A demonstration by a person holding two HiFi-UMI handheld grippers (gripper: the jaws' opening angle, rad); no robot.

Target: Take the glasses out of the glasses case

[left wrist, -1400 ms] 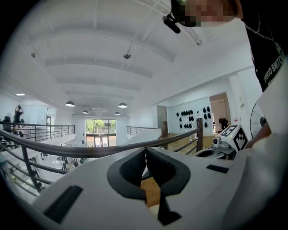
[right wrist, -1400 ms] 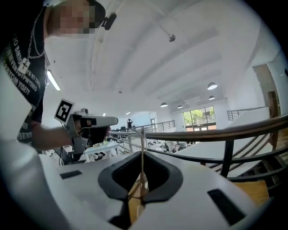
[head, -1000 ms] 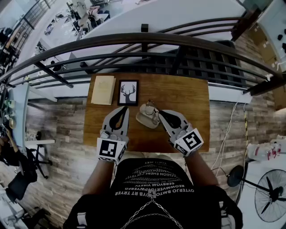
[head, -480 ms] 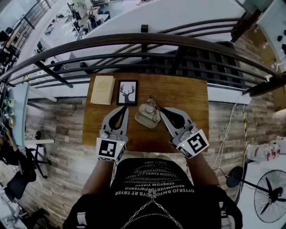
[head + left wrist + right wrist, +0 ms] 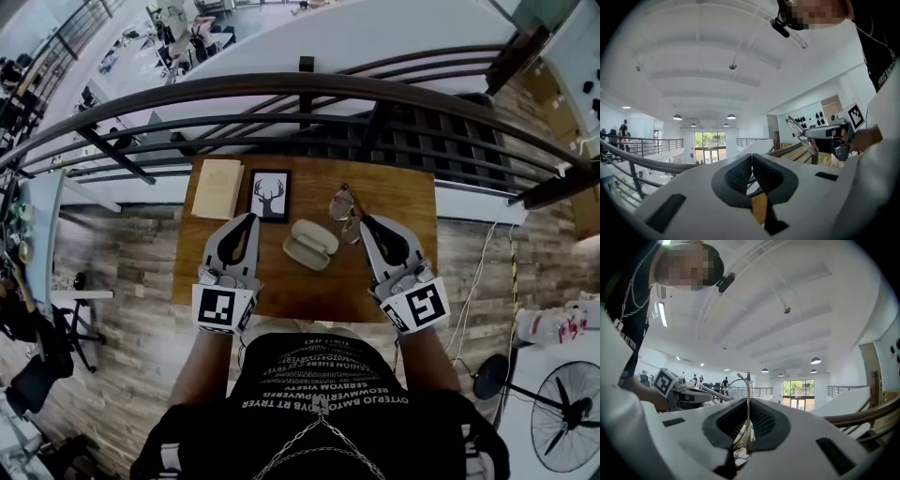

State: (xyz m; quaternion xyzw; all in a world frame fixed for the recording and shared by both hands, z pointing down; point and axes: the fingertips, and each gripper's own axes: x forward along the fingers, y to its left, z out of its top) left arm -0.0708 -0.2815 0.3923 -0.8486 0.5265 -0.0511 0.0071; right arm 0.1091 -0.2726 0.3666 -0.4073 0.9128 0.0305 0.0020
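Observation:
The beige glasses case [image 5: 310, 244] lies open on the wooden table [image 5: 398, 192], with nothing in it. To its upper right, thin-framed glasses [image 5: 344, 206] hang in the air above the table. My right gripper [image 5: 361, 223] is shut on them; in the right gripper view the wire frame [image 5: 748, 394] runs upright between the pressed pads. My left gripper [image 5: 249, 221] hovers left of the case, shut on nothing, its pads [image 5: 740, 176] touching. The left gripper view shows the glasses [image 5: 800, 133] held up at the right.
A framed deer picture [image 5: 271, 194] and a pale notebook [image 5: 217, 188] lie at the table's back left. A dark metal railing [image 5: 300, 89] runs just beyond the table's far edge. A fan [image 5: 567, 417] stands on the floor at the right.
My right gripper has lifted the glasses out of the case, up and to the right. The case stays open on the table. My left gripper has risen a little.

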